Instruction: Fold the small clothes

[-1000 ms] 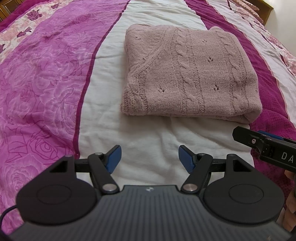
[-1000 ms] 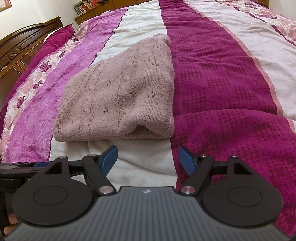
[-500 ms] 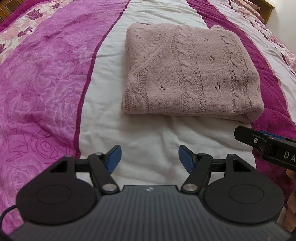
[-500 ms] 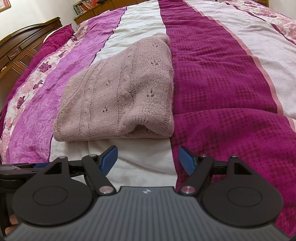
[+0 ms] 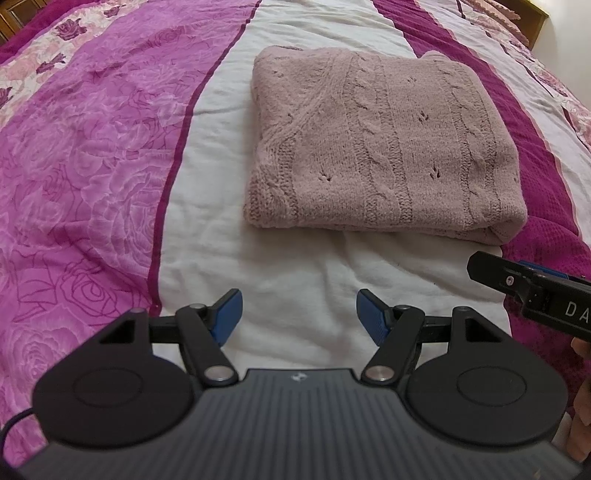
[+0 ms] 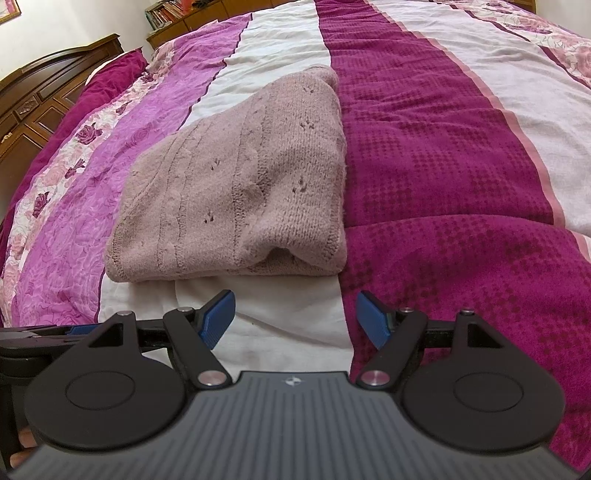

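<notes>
A dusty-pink cable-knit sweater (image 5: 384, 144) lies folded into a neat rectangle on the bedspread, on its white stripe; the right wrist view shows the same sweater (image 6: 243, 192) from its right corner. My left gripper (image 5: 298, 314) hovers open over the white stripe, short of the sweater's near edge, with nothing between its blue pads. My right gripper (image 6: 295, 317) is open too, empty, just in front of the sweater's near right corner. In the left wrist view the right gripper's black finger pokes in at the right edge.
The bedspread (image 5: 92, 147) has pink rose, white and dark magenta stripes (image 6: 443, 166). A dark wooden headboard (image 6: 44, 99) and a low shelf with books (image 6: 166, 14) stand at the far left. A hand's fingers (image 5: 581, 391) show at the right edge.
</notes>
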Demonstrator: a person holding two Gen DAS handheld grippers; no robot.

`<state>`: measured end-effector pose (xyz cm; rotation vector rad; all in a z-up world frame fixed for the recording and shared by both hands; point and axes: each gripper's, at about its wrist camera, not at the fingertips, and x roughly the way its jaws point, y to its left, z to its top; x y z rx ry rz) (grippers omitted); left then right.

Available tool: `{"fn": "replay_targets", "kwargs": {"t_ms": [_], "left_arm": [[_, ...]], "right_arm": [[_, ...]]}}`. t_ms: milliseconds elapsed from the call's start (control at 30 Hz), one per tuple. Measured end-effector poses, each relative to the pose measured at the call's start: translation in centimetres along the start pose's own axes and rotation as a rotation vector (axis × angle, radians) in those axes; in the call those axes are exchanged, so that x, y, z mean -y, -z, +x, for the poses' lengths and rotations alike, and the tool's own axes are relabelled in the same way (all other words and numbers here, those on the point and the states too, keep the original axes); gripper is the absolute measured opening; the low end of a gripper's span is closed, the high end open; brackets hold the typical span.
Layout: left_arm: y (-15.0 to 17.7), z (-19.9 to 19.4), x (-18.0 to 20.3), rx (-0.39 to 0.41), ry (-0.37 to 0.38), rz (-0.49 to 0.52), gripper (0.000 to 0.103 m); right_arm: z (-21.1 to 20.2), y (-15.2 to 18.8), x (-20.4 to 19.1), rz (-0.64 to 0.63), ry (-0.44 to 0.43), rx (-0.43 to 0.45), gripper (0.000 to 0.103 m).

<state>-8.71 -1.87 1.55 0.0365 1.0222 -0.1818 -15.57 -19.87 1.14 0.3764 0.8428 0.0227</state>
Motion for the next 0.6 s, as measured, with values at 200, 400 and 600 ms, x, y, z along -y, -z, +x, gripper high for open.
{"fn": "replay_targets", "kwargs": {"t_ms": [200, 400, 600], "left_arm": [[-0.04, -0.03, -0.01, 0.001, -0.001, 0.003, 0.07], [-0.07, -0.04, 0.0, 0.002, -0.001, 0.005, 0.07], [-0.14, -0.07, 0.08, 0.003, 0.0, 0.005, 0.07]], "right_arm": [[0.02, -0.02, 0.03, 0.0, 0.0, 0.0, 0.079], [0.03, -0.02, 0.07, 0.001, -0.001, -0.001, 0.079], [0.04, -0.04, 0.09, 0.001, -0.001, -0.001, 0.079]]}}
